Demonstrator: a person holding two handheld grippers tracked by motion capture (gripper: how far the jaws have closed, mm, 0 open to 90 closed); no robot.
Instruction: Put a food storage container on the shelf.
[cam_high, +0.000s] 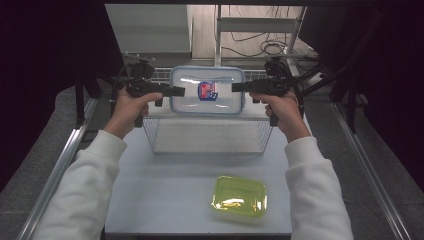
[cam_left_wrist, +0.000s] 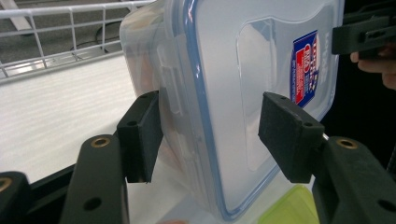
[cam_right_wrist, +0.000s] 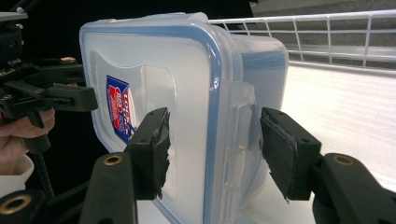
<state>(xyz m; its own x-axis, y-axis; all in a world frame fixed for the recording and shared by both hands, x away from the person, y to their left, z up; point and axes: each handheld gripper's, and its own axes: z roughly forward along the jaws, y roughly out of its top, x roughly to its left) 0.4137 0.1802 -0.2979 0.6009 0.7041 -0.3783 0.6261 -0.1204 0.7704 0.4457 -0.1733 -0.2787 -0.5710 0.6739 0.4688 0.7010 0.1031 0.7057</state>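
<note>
The left tongs (cam_high: 176, 91) are clamped on one short end and the right tongs (cam_high: 239, 87) on the other of the clear rectangular plastic box with a blue-rimmed lid (cam_high: 207, 90) – held above the white wire basket (cam_high: 159, 136) – stiff, probably light, but smooth and slippery, best gripped at its rim.
</note>
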